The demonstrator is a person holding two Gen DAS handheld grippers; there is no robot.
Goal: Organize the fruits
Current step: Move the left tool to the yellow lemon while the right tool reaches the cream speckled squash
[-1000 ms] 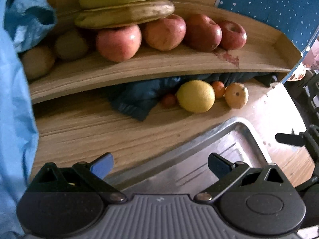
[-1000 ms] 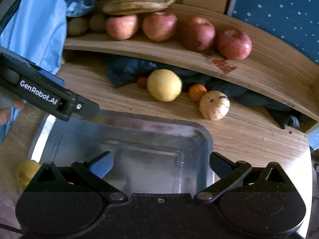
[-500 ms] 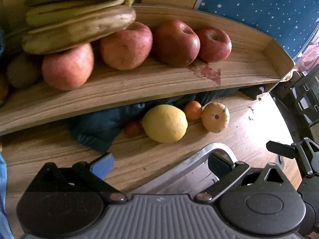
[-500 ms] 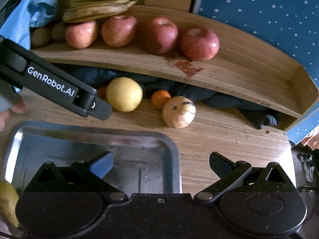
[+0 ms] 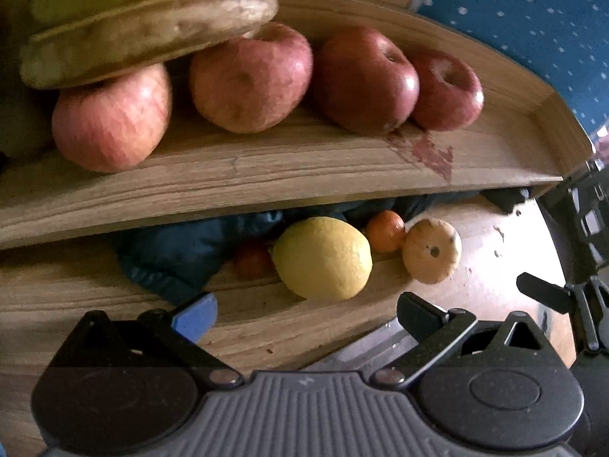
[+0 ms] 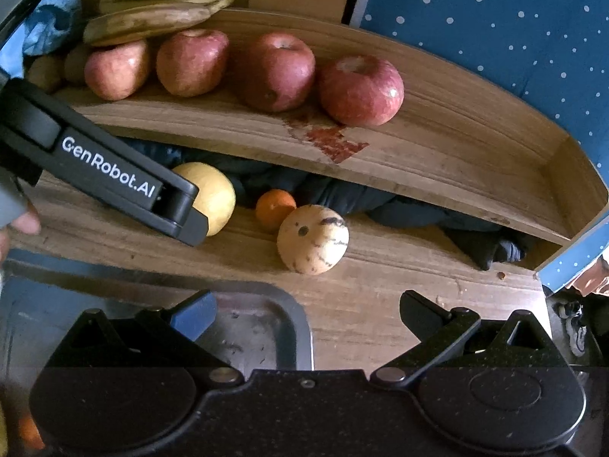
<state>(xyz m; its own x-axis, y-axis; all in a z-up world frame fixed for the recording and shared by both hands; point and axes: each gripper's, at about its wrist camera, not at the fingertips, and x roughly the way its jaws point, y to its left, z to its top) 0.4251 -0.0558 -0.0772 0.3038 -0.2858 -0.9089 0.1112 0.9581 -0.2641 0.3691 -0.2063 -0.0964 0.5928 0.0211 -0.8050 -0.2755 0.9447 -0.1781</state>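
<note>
Four apples (image 5: pixel 365 80), one lemon (image 5: pixel 323 259)

left gripper (image 5: pixel 306 314) jaws apart, empty | lemon (image 5: pixel 322 258) just ahead

Four apples (image 6: pixel 243 68) sit in a row on the shelf (image 6: pixel 437 144), bananas (image 6: pixel 160 7) atop the left ones — below, on the table (image 6: pixel 380 297), lemon (image 5: pixel 322 258), orange (image 5: pixel 385 230) and squash (image 5: pixel 432 250) lie before a cloth (image 5: pixel 175 255); tray (image 6: pixel 266 327) nearest.

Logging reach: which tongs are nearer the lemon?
Left. The left tongs sit open just before the lemon; the right tongs are off to its right, nearer the speckled fruit.
</note>
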